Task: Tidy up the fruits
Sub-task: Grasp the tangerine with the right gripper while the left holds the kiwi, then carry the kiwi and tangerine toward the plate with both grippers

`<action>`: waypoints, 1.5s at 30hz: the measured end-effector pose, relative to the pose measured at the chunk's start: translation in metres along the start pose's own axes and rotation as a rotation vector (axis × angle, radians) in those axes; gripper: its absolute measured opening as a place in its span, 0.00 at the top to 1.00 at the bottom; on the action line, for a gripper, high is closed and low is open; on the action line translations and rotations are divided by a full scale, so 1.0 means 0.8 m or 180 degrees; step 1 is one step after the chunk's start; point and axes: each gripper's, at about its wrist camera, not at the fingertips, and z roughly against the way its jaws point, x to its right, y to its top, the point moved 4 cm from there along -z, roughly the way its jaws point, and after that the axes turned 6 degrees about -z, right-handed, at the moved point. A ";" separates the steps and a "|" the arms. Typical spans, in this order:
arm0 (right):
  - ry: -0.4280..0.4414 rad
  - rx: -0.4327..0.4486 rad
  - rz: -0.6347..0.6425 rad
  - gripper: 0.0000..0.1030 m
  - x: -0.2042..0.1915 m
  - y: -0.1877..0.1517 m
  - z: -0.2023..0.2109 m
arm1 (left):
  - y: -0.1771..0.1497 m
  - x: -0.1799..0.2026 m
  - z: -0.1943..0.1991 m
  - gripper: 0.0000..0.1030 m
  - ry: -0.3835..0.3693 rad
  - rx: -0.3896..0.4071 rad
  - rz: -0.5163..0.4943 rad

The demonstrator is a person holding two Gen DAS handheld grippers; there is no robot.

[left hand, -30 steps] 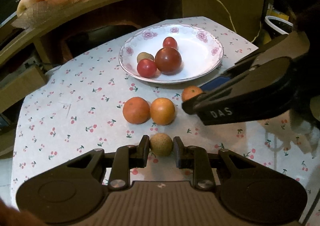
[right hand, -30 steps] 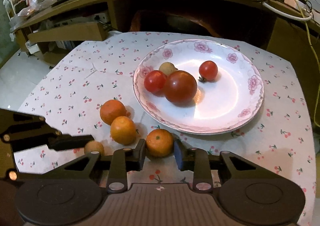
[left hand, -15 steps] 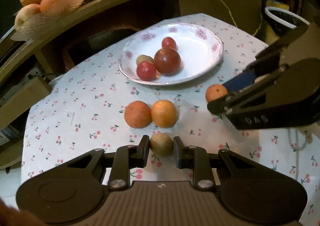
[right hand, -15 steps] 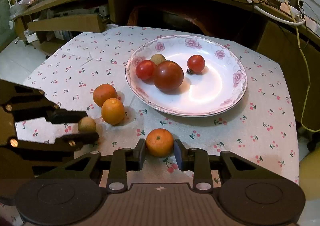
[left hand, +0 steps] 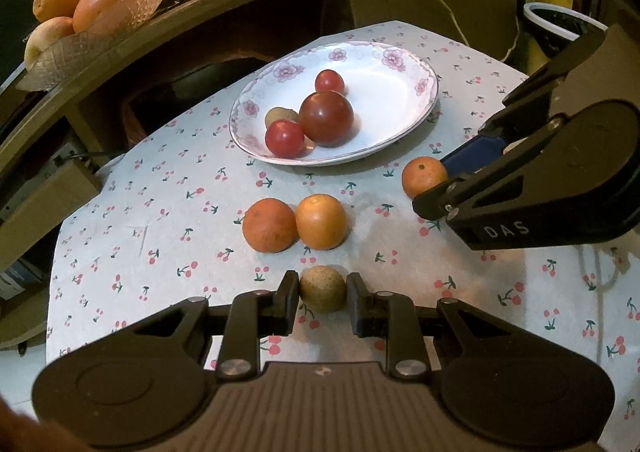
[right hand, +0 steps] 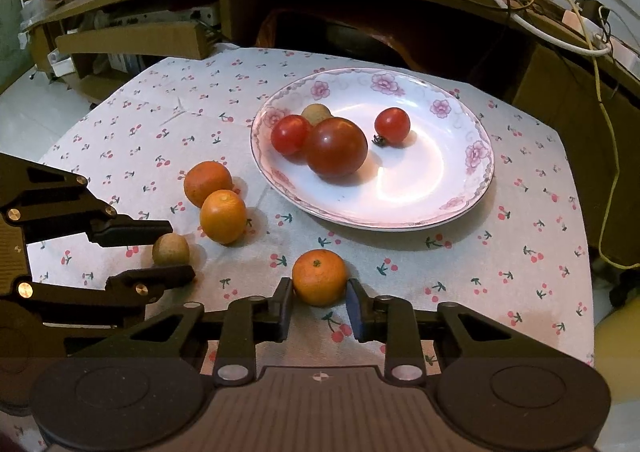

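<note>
The left gripper is clamping a small round tan-brown fruit and the right gripper a small orange tangerine, both sitting on the cherry-print desk near the floral-rimmed white plate.

White, pink-flowered plate; cherry-print tablecloth; orange mandarins; red tomatoes.

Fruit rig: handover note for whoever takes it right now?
Left claw: shut on the small brown fruit.
Right claw: shut on the small orange.
Both fruits sit low over the cherry-print tablecloth; contact can't be told.
Done: plate holds three red fruits and one brown fruit.
Left: plate the two held fruits, then the two oranges touching each other beside the plate.
</note>
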 end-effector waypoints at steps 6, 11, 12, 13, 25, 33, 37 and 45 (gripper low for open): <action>0.0043 0.0090 -0.0011 0.73 -0.003 0.007 0.012 | 0.006 0.001 0.006 0.70 0.0000 0.0063 -0.0022; 0.0033 0.0190 -0.0029 0.73 -0.001 0.014 0.024 | 0.015 -0.008 0.009 0.70 0.0066 0.0112 0.0019; 0.0026 0.0215 -0.0033 0.73 0.000 0.016 0.026 | 0.017 -0.010 0.009 0.70 0.0077 0.0126 0.0024; 0.0018 0.0245 -0.0049 0.73 0.002 0.019 0.028 | 0.020 -0.012 0.010 0.70 0.0088 0.0141 0.0029; -0.0115 0.0505 -0.0155 0.73 0.025 0.038 0.048 | 0.044 -0.026 0.025 0.70 0.0264 0.0412 0.0071; -0.0233 0.0583 -0.0270 0.73 0.045 0.049 0.044 | 0.066 -0.022 0.016 0.70 0.0244 0.0497 0.0020; -0.0278 0.0562 -0.0304 0.73 0.050 0.051 0.034 | 0.073 -0.022 0.008 0.70 0.0234 0.0507 0.0010; -0.0312 0.0507 -0.0305 0.73 0.051 0.055 0.020 | 0.083 -0.018 -0.007 0.70 0.0168 0.0497 -0.0047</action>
